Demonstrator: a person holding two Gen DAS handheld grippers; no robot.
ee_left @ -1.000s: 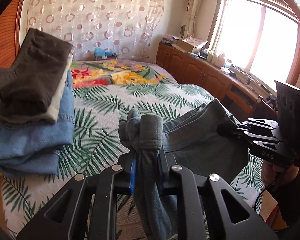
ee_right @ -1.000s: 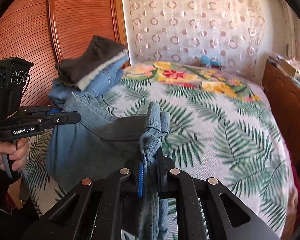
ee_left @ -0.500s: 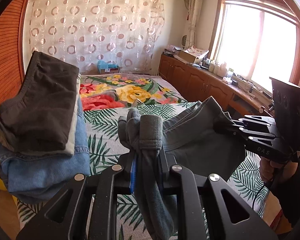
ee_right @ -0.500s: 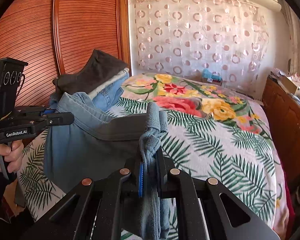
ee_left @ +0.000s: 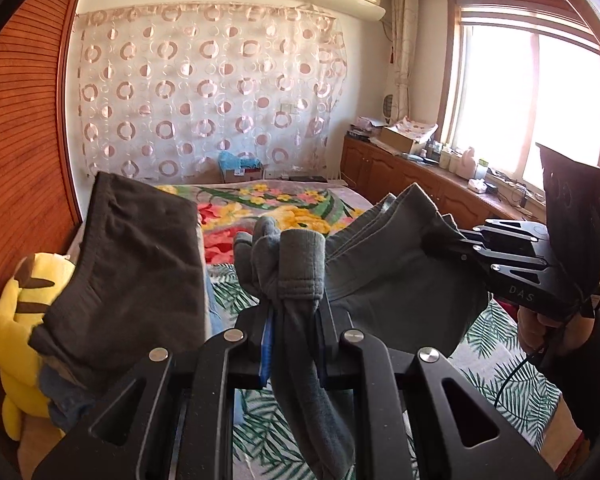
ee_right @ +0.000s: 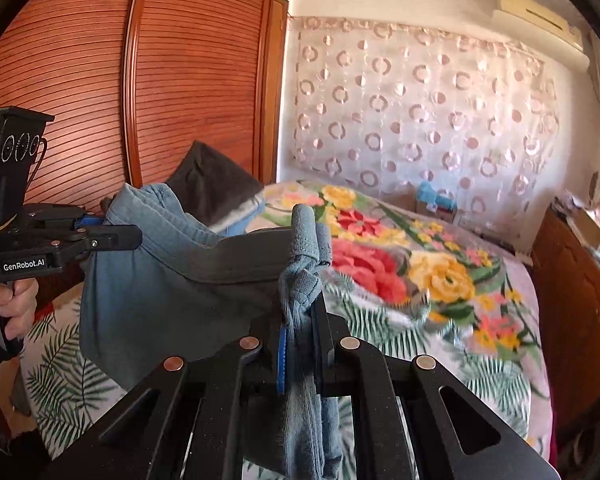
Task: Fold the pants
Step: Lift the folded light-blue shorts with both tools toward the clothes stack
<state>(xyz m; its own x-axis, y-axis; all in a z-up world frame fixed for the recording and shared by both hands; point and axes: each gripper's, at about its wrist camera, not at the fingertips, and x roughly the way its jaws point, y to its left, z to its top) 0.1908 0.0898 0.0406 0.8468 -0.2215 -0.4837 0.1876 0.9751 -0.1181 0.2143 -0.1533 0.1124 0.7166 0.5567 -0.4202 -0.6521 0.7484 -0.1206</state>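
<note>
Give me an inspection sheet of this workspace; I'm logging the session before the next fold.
Surface: bed with leaf-and-flower cover.
Job's things: grey-blue pants held in the air between both grippers.
Clutter: folded clothes stack; yellow plush toy beside it.
Grippers: left gripper and right gripper, jaws shut on bunched fabric.
Cables: black cable below the right handle.
Surroundings: wooden wardrobe, circle-print curtain, window.

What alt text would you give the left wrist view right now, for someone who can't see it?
The left gripper is shut on a bunched edge of grey-blue pants, which stretch in the air to the right gripper, shut on the other end. Behind lie a palm-print bed, a stack of folded clothes and a yellow plush toy.
</note>
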